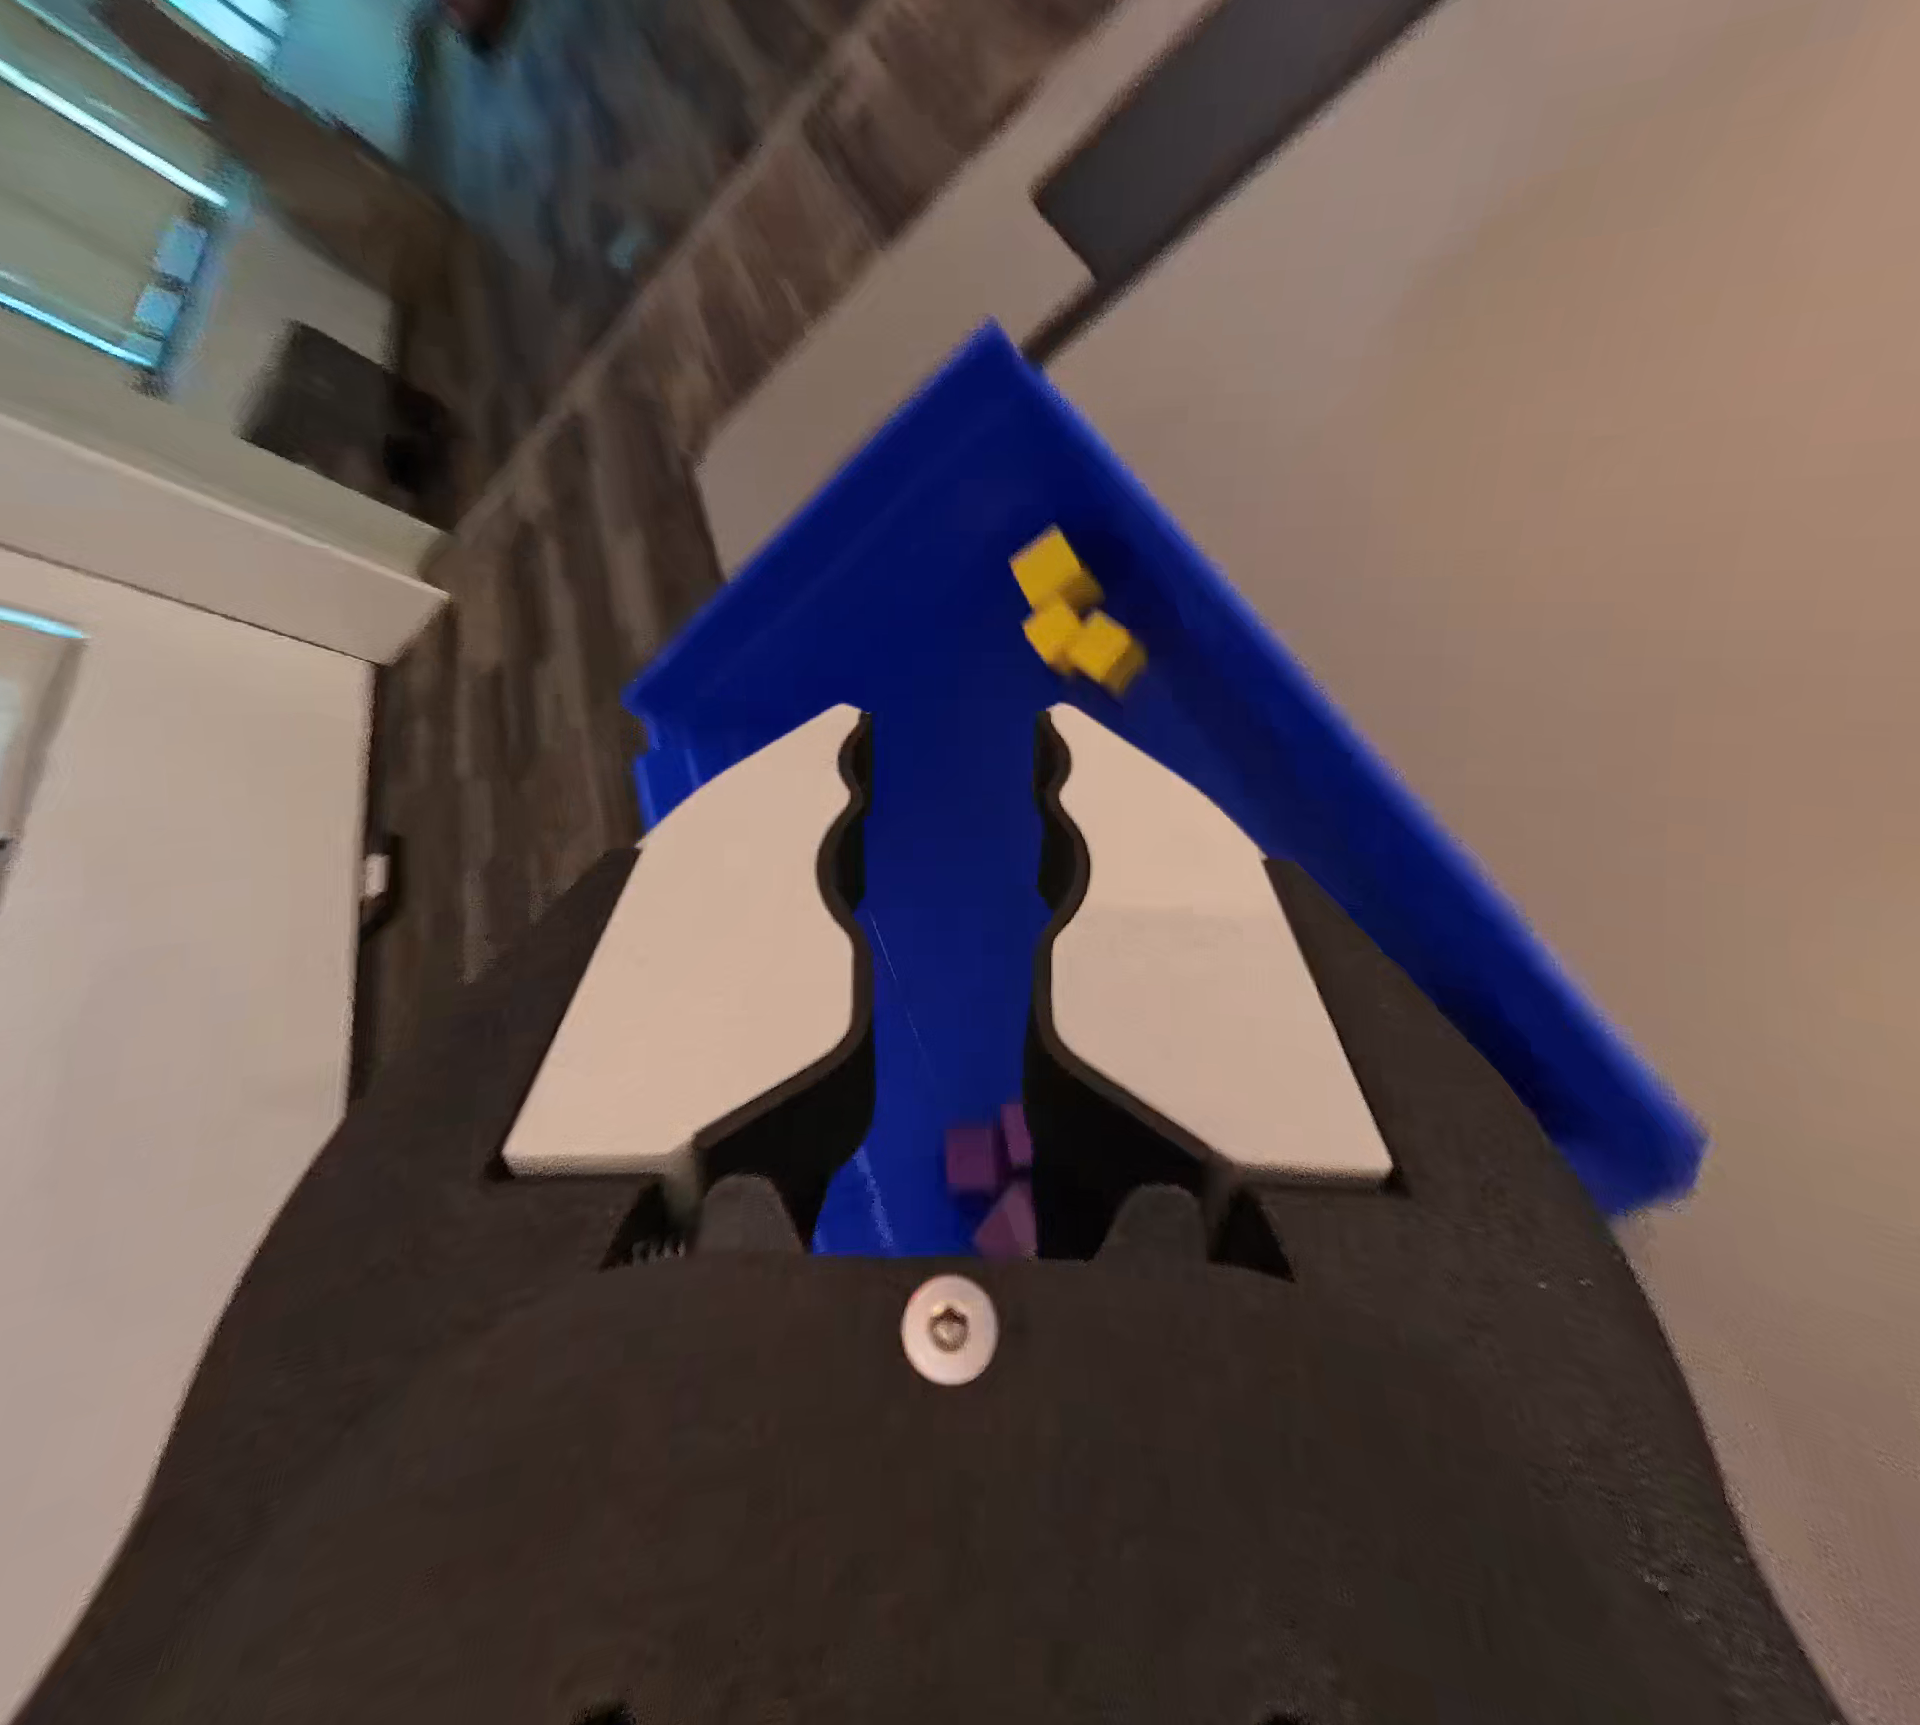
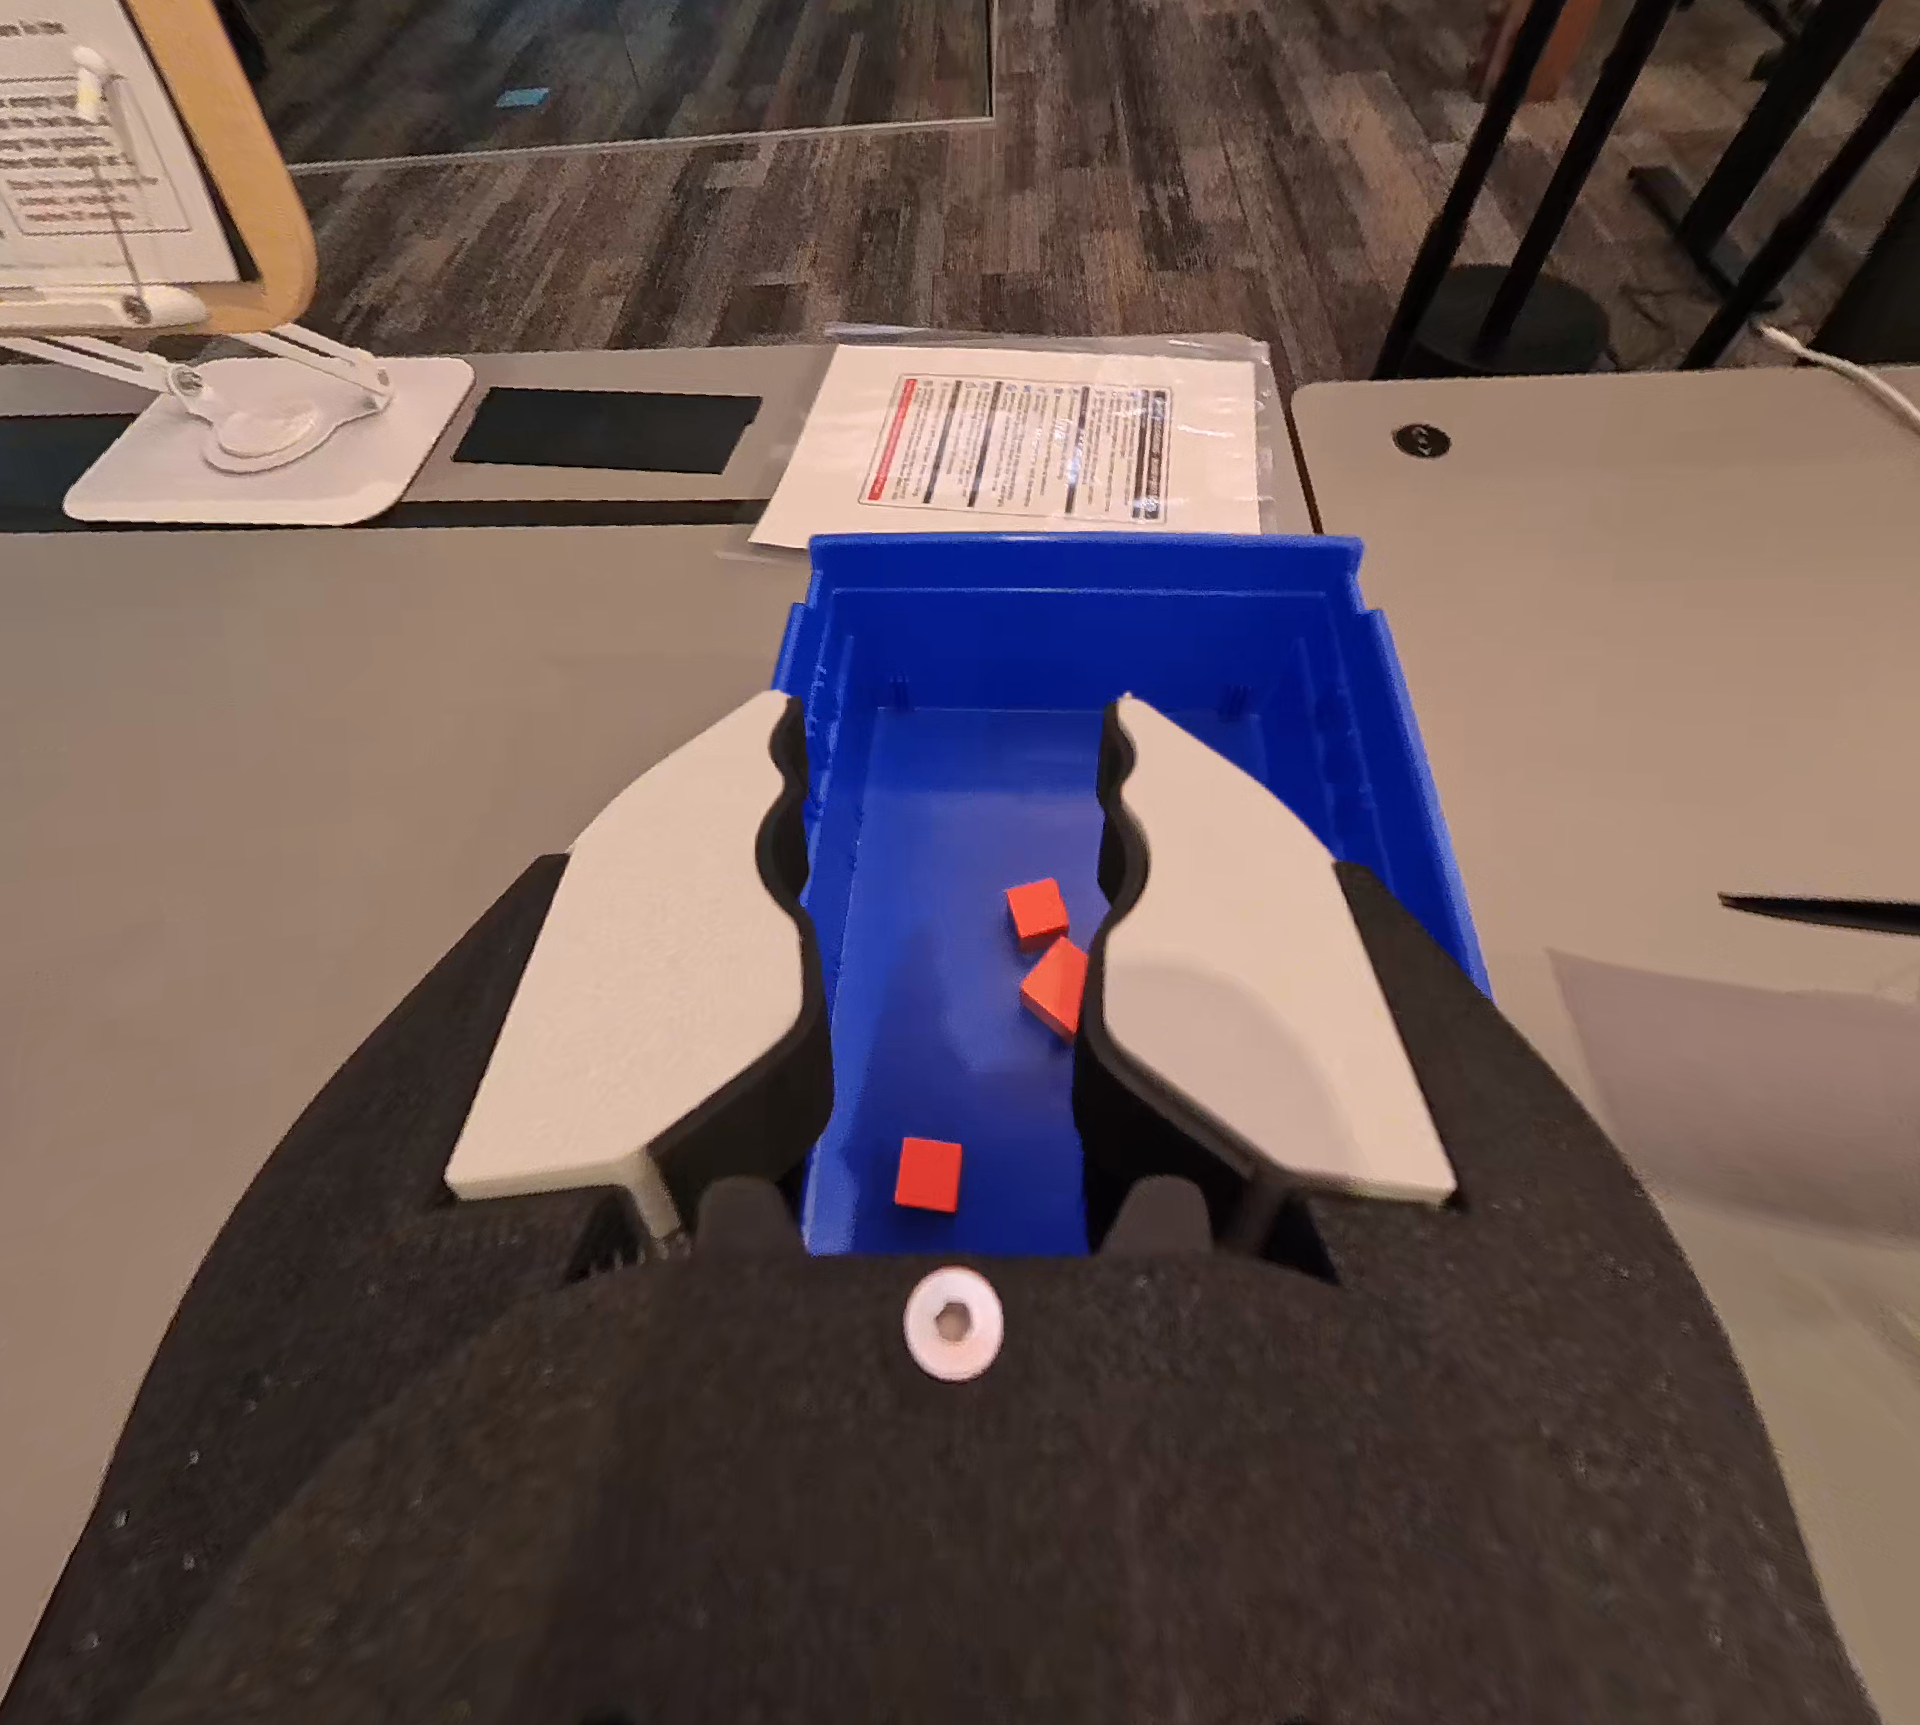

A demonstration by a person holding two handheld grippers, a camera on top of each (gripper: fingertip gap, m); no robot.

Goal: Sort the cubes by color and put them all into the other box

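Over the grey bench [image 2: 312, 740], your right tongs [image 2: 951, 719] hang released above a blue box [image 2: 1081, 626] holding 3 red cubes [image 2: 1036, 912]. Your left tongs [image 1: 951, 719], also released and empty, face another blue box [image 1: 1299, 792] with yellow cubes [image 1: 1070, 615] and purple cubes [image 1: 992, 1166] grouped apart.

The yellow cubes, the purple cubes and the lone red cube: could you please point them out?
yellow cubes [image 1: 1075, 615], left wrist view, middle of cluster.
purple cubes [image 1: 992, 1176], left wrist view, middle of cluster.
lone red cube [image 2: 928, 1174], right wrist view, top face.

Blue box [image 2: 1081, 595]; red cubes [image 2: 928, 1174]; yellow cubes [image 1: 1075, 615]; purple cubes [image 1: 987, 1156]; grey table [image 2: 312, 740].
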